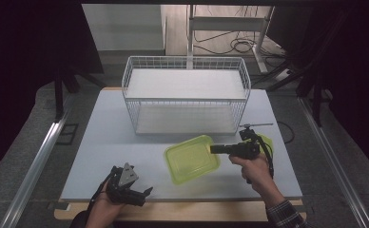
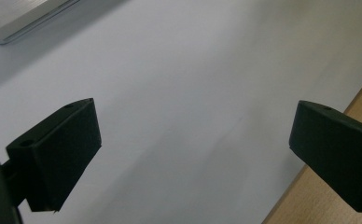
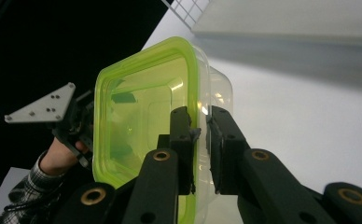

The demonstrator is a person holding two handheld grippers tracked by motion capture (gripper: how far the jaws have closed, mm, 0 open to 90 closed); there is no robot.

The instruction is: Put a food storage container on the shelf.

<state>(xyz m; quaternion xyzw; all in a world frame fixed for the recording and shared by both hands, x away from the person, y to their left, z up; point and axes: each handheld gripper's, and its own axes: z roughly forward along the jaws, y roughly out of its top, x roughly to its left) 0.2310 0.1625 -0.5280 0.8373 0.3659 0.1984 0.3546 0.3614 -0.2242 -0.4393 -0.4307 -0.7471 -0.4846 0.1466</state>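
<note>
So far, right tongs [image 1: 214,149] pinched rim of green box [image 1: 190,158], box at desk [image 1: 111,142] centre before wire rack [image 1: 186,95]. Left tongs [image 1: 147,192] spread, empty, at near edge. Box not yet in rack, probably its destination.

Wire rack [image 1: 186,95] blocking far table [image 1: 101,142] half

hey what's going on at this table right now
A person is working with a handheld gripper in each hand. The right gripper is clamped on the rim of a clear container with a yellow-green lid, which sits on the white table in front of a white wire basket. The left gripper is open with nothing between its jaws, near the table's front edge.
</note>
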